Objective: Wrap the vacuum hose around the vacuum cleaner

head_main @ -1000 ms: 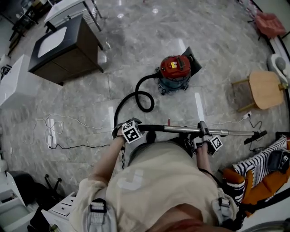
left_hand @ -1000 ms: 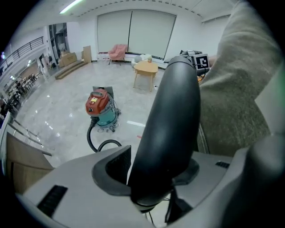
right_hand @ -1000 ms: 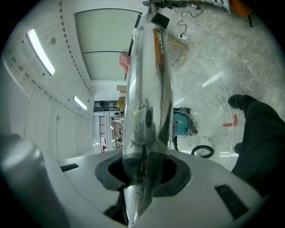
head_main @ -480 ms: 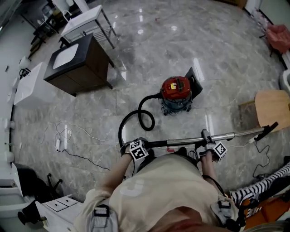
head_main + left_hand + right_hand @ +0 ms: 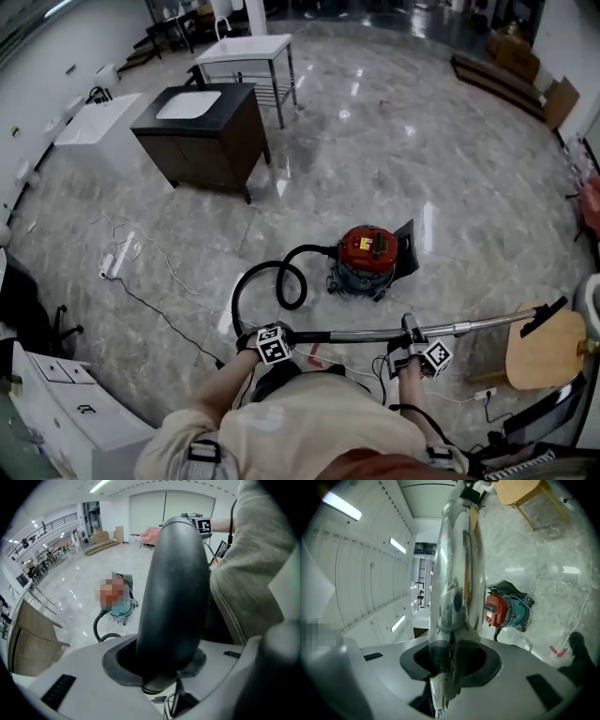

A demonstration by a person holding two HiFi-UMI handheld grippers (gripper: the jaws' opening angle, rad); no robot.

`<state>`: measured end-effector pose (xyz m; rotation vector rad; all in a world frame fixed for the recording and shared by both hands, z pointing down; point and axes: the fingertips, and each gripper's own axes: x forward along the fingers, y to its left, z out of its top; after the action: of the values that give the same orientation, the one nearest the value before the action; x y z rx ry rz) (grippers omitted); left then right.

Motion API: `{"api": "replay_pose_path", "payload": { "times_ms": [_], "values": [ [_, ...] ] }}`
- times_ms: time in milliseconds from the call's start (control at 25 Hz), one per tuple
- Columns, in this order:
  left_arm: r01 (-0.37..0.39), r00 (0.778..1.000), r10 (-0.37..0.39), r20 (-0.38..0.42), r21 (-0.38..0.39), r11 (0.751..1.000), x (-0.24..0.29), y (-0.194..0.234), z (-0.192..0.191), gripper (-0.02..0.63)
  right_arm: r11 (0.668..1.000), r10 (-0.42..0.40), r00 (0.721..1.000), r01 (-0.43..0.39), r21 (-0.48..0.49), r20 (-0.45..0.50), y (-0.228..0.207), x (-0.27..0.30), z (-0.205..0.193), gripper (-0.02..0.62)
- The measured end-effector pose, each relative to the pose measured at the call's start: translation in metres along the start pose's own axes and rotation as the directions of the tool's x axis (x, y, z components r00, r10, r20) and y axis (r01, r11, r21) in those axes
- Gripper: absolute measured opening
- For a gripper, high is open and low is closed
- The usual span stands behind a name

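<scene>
Cable and a white power strip point(image 5: 111, 265) lie on the marble floor point(image 5: 412, 159) at the left. A dark cabinet point(image 5: 202, 141) with a white basin stands farther off, and a white frame table point(image 5: 248, 52) stands beyond it.

Nearer the middle, the black vacuum hose point(image 5: 246, 291) lies on the floor in a loose loop. It leaves the left side of the vacuum cleaner point(image 5: 367, 255), curls once, then sweeps round to the near side and rises to the left gripper point(image 5: 267, 336). Apart from that joint, its whole length lies clear of the machine's body.

The left gripper points steeply down. Its fingers have just been closing and pinch the black curved handle point(image 5: 176, 588) where hose meets tube. In the left gripper view the handle fills the gap between them and runs up and away toward the right gripper point(image 5: 412, 342).

The vacuum cleaner, red on top and teal below, stands upright on the floor beyond the tube, apart from both grippers.

From the handle a shiny metal wand point(image 5: 375, 334) runs level to the right, across the person's front. The right gripper holds it partway along, fingers clamped on the tube. The right gripper view shows the metal wand held between them, with the vacuum cleaner on the floor past it. The wand's dark nozzle point(image 5: 544, 317) ends by the edge of a round wooden stool point(image 5: 539, 356) at the right.
</scene>
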<state>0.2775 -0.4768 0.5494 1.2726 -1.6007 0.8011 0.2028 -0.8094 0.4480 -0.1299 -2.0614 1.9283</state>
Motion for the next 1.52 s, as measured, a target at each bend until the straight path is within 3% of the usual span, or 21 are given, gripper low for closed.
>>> {"api": "replay_pose_path", "payload": {
  "times_ms": [240, 560, 720, 1080, 1320, 1520],
  "values": [
    [-0.012, 1.000, 0.013, 0.024, -0.060, 0.998, 0.001, 0.004, -0.007, 0.141, 0.998, -0.010, 0.996, 0.005, -0.056, -0.090, 0.016, 0.041, -0.008, 0.107],
    [0.056, 0.993, -0.045, 0.112, -0.094, 0.994, 0.004, 0.022, -0.040, 0.141, 0.982, -0.075, 0.988, 0.050, -0.181, -0.132, 0.045, 0.083, -0.050, 0.107],
    [0.110, 0.986, -0.100, 0.133, -0.074, 0.991, 0.005, 0.028, -0.057, 0.141, 0.975, -0.092, 0.987, 0.063, -0.215, -0.129, 0.055, 0.094, -0.072, 0.108],
    [0.132, 0.986, -0.117, 0.123, -0.121, 0.984, -0.004, 0.039, -0.090, 0.141, 0.973, -0.158, 0.976, 0.127, -0.194, -0.150, 0.038, 0.116, -0.101, 0.109],
    [0.135, 0.987, -0.120, 0.107, -0.148, 0.980, -0.001, 0.047, -0.085, 0.141, 0.972, -0.167, 0.969, 0.131, -0.194, -0.182, 0.033, 0.141, -0.093, 0.108],
    [0.102, 0.993, -0.091, 0.071, -0.174, 0.980, 0.016, 0.063, -0.060, 0.141, 0.979, -0.165, 0.963, 0.133, -0.154, -0.215, 0.010, 0.163, -0.055, 0.109]
  ]
}}
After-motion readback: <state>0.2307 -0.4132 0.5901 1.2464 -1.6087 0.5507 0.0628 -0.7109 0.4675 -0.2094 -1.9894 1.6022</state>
